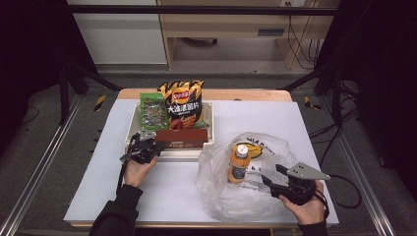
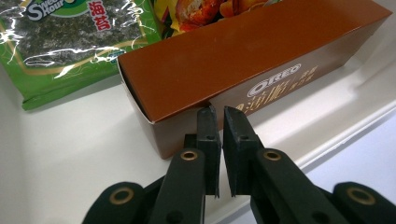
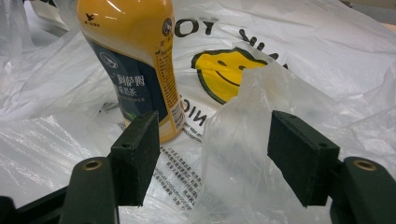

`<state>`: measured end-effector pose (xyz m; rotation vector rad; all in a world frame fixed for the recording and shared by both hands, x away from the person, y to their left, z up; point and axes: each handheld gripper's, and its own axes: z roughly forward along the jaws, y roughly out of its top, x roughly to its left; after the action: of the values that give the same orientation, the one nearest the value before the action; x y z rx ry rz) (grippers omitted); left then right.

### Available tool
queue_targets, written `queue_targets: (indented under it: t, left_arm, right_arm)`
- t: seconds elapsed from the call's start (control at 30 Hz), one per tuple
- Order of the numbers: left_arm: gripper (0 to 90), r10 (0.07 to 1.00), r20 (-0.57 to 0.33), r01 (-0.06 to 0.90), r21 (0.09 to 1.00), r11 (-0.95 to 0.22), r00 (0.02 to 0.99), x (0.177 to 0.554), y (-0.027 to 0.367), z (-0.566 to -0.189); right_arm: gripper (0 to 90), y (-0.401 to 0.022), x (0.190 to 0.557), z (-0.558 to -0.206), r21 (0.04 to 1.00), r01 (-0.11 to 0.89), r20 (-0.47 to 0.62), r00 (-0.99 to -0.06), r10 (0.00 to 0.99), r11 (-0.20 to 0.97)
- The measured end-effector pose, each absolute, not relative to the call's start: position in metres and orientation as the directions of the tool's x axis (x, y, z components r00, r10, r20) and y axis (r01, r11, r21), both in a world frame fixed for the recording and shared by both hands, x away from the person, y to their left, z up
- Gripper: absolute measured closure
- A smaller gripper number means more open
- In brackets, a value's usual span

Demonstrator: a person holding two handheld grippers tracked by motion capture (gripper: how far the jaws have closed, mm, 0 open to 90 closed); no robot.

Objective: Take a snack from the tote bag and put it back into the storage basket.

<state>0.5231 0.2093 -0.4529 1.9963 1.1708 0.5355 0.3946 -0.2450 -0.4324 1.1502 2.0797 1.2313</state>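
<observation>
A brown Oreo box point(image 1: 183, 138) lies along the near wall of a white tray point(image 1: 210, 118). My left gripper point(image 1: 146, 141) is at the box's left end. In the left gripper view its jaws point(image 2: 220, 112) stand almost together with nothing between them, tips just short of the box point(image 2: 243, 51). To the right, an orange drink bottle point(image 1: 239, 163) stands inside a clear plastic bag point(image 1: 231, 196) with a yellow smiley. My right gripper point(image 1: 273, 176) is at the bag's right side. Its jaws point(image 3: 219, 140) are wide apart, and a raised fold of the bag point(image 3: 238, 154) stands loose between them, near the bottle point(image 3: 135, 56).
In the tray, a black and orange chips bag point(image 1: 183, 103) stands at the back with a green seaweed pack point(image 1: 154, 112) to its left. The white table top point(image 1: 305, 118) has bare room behind the bag and at the front left. Black frame posts stand at both sides.
</observation>
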Motion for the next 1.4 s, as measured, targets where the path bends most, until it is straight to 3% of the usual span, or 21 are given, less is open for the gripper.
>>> queue_targets:
  t: [0.43, 0.53, 0.77, 0.87, 0.97, 1.07, 1.2, 1.4]
  left_arm:
    - [74.3, 0.867, -0.008, 0.515, 0.807, -0.289, 0.499, 0.513, 0.210, -0.443]
    - [68.0, 0.880, 0.001, 0.494, 0.827, -0.267, 0.475, 0.511, 0.214, -0.438]
    - [41.6, 0.904, 0.024, 0.492, 0.833, -0.254, 0.426, 0.516, 0.222, -0.440]
    - [36.5, 0.901, -0.004, 0.505, 0.829, -0.240, 0.434, 0.521, 0.222, -0.445]
    - [36.5, 0.897, 0.006, 0.511, 0.820, -0.257, 0.442, 0.525, 0.223, -0.449]
    - [43.9, 0.885, -0.038, 0.508, 0.830, -0.230, 0.464, 0.526, 0.225, -0.449]
    - [48.1, 0.891, 0.001, 0.507, 0.822, -0.259, 0.454, 0.526, 0.223, -0.450]
    - [47.2, 0.895, -0.011, 0.505, 0.829, -0.241, 0.446, 0.526, 0.229, -0.448]
  right_arm:
    - [33.9, -0.241, 0.392, -0.427, 0.879, 0.407, 0.025, -0.558, 0.830, 0.247]
    - [34.1, -0.241, 0.392, -0.425, 0.883, 0.401, 0.023, -0.557, 0.830, 0.244]
    - [34.1, -0.240, 0.393, -0.427, 0.880, 0.403, 0.020, -0.559, 0.829, 0.250]
    - [34.1, -0.240, 0.393, -0.427, 0.880, 0.403, 0.020, -0.560, 0.828, 0.252]
    - [34.2, -0.240, 0.393, -0.428, 0.880, 0.403, 0.019, -0.559, 0.829, 0.252]
    - [34.4, -0.240, 0.393, -0.428, 0.880, 0.405, 0.023, -0.559, 0.829, 0.249]
    - [34.5, -0.239, 0.394, -0.429, 0.877, 0.407, 0.019, -0.561, 0.827, 0.256]
    - [34.7, -0.241, 0.393, -0.428, 0.880, 0.403, 0.017, -0.556, 0.831, 0.252]
